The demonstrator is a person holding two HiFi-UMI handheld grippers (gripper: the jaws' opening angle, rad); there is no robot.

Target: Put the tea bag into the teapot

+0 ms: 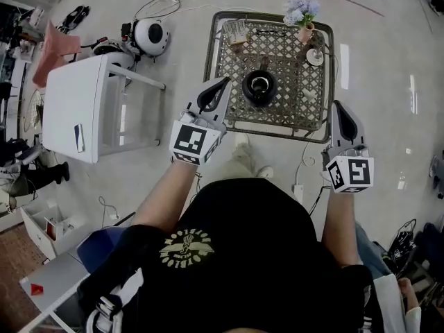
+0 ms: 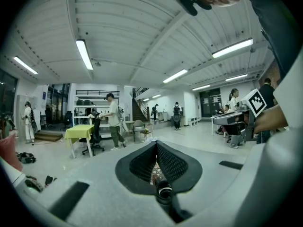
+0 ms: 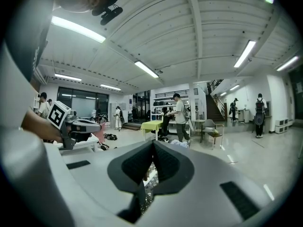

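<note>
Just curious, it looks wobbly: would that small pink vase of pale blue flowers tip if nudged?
Probably: the small pink vase looks narrow under a wider flower bunch, likely top-heavy. It stands near the metal lattice table's corner, so a push might send it off.
</note>
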